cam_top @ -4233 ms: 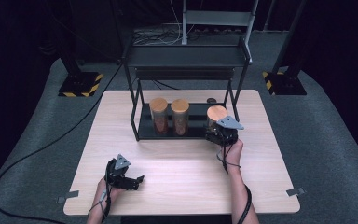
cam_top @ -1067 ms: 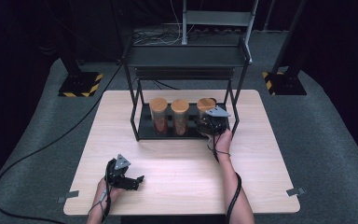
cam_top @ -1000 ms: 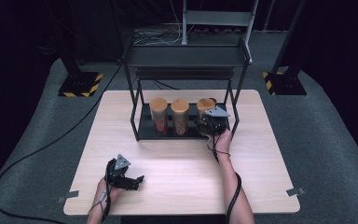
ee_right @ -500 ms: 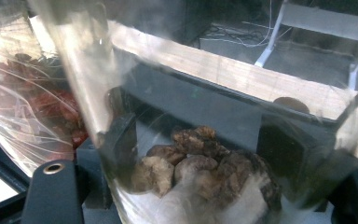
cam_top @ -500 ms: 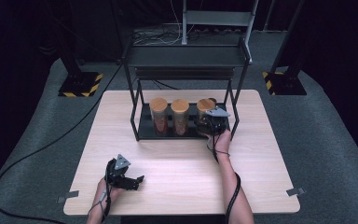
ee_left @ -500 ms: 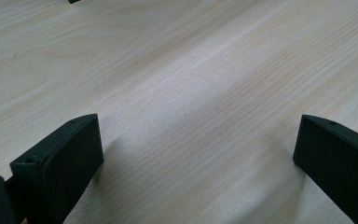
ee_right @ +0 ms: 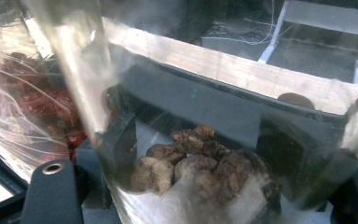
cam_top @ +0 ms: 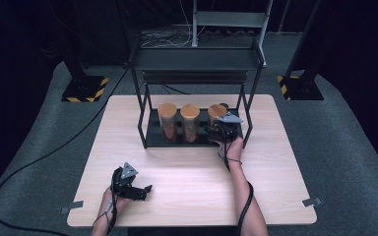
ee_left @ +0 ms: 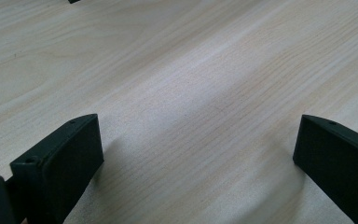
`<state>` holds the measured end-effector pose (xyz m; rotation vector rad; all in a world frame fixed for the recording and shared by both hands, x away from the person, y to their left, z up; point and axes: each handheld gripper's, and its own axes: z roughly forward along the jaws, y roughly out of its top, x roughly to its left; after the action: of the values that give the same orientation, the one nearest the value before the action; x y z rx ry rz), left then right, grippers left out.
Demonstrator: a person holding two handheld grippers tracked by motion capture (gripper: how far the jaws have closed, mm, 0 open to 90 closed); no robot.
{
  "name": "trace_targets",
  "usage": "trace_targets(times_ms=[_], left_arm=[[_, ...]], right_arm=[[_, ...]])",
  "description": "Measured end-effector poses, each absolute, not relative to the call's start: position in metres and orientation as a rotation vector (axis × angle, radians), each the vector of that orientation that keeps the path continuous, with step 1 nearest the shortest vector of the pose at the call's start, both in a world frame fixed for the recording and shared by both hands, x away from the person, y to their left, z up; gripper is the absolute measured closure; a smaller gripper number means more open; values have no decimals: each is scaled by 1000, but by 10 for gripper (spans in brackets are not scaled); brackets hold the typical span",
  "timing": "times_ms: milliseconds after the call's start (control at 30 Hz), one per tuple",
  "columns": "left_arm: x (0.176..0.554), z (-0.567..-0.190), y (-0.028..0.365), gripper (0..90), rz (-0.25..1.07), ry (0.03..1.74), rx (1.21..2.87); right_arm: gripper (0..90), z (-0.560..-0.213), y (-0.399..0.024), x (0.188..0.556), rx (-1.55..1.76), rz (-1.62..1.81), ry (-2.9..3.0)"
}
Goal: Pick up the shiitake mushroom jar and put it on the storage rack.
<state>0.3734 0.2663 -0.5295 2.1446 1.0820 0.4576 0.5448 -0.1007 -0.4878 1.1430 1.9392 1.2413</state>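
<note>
Three clear jars with cork-coloured lids stand in a row on the low shelf of a black metal rack (cam_top: 197,59). My right gripper (cam_top: 216,130) is shut on the rightmost jar (cam_top: 217,111), gripping its lower body from the front. In the right gripper view this jar (ee_right: 214,93) sits between the jaws of my right gripper (ee_right: 203,144), with brown lumps (ee_right: 200,163) at its bottom. The jar beside it (ee_right: 42,102) holds red pieces. My left gripper (cam_top: 145,189) rests open near the table's front left. In its own view, my left gripper (ee_left: 196,154) has bare wood between its jaws.
The light wooden table (cam_top: 275,162) lies under the rack, whose uprights (cam_top: 248,118) frame the shelf. The left jar (cam_top: 168,120) and middle jar (cam_top: 190,120) stand close together. Cables trail from both grippers. Dark floor and stands with yellow-black bases (cam_top: 83,91) surround the table.
Some four seconds ago the right gripper held the jar outside the rack's right side; it has since carried it left onto the shelf. Over the last second nothing has moved.
</note>
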Motion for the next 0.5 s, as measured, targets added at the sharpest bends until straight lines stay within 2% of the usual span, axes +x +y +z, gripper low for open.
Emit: trace_targets(times_ms=[500], left_arm=[[373,-530,266,6,458,1085,2143]], right_arm=[[249,-488,-101,546,1148,1261,1966]])
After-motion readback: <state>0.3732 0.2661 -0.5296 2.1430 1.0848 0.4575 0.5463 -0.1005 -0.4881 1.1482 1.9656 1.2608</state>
